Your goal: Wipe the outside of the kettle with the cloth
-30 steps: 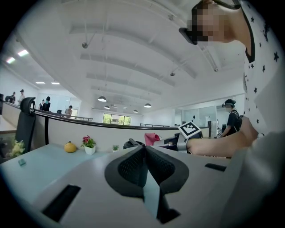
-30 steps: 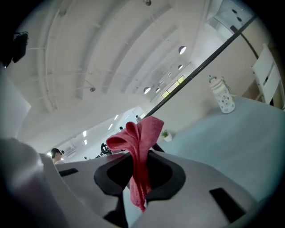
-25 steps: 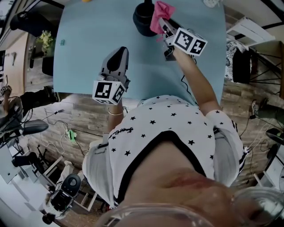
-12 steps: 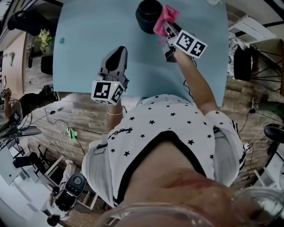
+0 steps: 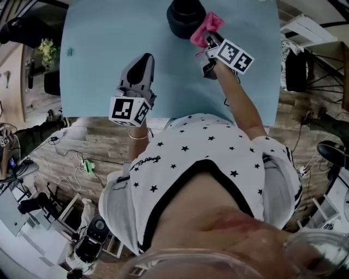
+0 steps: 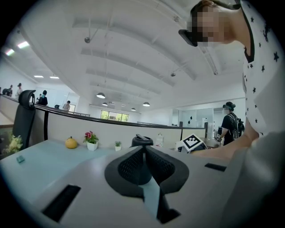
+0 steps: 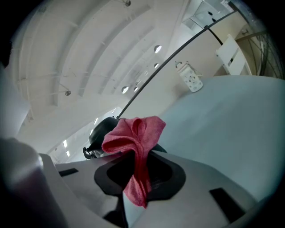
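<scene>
Over at the 9 o'clock side of the pale blue table [image 5: 98,38] a small green thing [image 5: 69,52] lies alone, well apart from everything you hold. Next along is your left gripper [image 5: 144,56], near the table's 6 o'clock edge and pointing toward 12 o'clock. In the left gripper view its jaws are pressed together with nothing between them. Beyond them, along the far edge, stand a yellow fruit [image 6: 71,142], a flowering pot plant [image 6: 91,140] and a smaller plant [image 6: 117,144]. The black kettle [image 5: 184,16] stands upright at the table's 12 o'clock edge, at about 1 o'clock from your left gripper and well apart from it. The pink cloth [image 5: 208,25] sits at the kettle's 4 o'clock side, bunched against its wall. It seems to touch the black surface, though the head view is too small there to be sure. Your right gripper [image 5: 206,39] reaches in from 5 o'clock, and in the right gripper view its jaws are clamped on the cloth. A loose fold stands up above the jaws in front of the kettle, and a tail hangs down between them. Farther right, toward 1 o'clock in that view, a small white object [image 7: 189,78] stands on the table, well apart from the kettle.
</scene>
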{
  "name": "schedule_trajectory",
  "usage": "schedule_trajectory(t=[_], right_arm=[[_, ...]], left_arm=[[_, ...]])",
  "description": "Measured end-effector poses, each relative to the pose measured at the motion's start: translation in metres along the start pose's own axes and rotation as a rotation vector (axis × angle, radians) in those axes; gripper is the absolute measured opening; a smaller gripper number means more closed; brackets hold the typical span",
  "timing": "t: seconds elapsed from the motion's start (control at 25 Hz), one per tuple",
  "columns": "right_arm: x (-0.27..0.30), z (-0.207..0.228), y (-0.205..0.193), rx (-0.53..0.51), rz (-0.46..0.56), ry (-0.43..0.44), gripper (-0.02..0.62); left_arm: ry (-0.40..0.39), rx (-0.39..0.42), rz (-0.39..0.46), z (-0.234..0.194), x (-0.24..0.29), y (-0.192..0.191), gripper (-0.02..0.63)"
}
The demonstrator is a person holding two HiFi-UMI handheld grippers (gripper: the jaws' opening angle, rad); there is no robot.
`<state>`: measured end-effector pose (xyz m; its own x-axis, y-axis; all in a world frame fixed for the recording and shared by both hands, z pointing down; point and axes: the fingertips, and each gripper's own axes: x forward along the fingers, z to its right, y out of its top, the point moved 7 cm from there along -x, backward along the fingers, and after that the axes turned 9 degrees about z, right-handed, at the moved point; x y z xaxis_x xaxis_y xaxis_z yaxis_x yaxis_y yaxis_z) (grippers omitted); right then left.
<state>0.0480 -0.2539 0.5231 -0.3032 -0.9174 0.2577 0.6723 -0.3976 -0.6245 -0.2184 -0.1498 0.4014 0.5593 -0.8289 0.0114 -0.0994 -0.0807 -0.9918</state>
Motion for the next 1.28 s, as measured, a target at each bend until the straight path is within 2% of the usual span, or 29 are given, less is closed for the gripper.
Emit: schedule_trajectory(t=[0.2, 0.72, 1.0, 1.28], right_arm=[[0.004, 0.015, -0.017, 0.044, -0.020, -0.080, 0.071], [0.017, 0.048, -0.052, 0.075, -0.067, -0.256, 0.071], [0.023, 0.056, -0.062, 0.082, -0.096, -0.287, 0.071], [0.019, 0.060, -0.058, 0.097, -0.080, -0.283, 0.071]], left_arm=[[-0.015, -0.006, -0.010, -0.011, 0.001, -0.002, 0.040], [-0.044, -0.014, -0.032, -0.041, -0.005, -0.007, 0.040], [-0.054, -0.032, -0.037, -0.051, -0.005, -0.012, 0.040], [-0.071, -0.027, -0.027, -0.042, -0.001, -0.012, 0.040]])
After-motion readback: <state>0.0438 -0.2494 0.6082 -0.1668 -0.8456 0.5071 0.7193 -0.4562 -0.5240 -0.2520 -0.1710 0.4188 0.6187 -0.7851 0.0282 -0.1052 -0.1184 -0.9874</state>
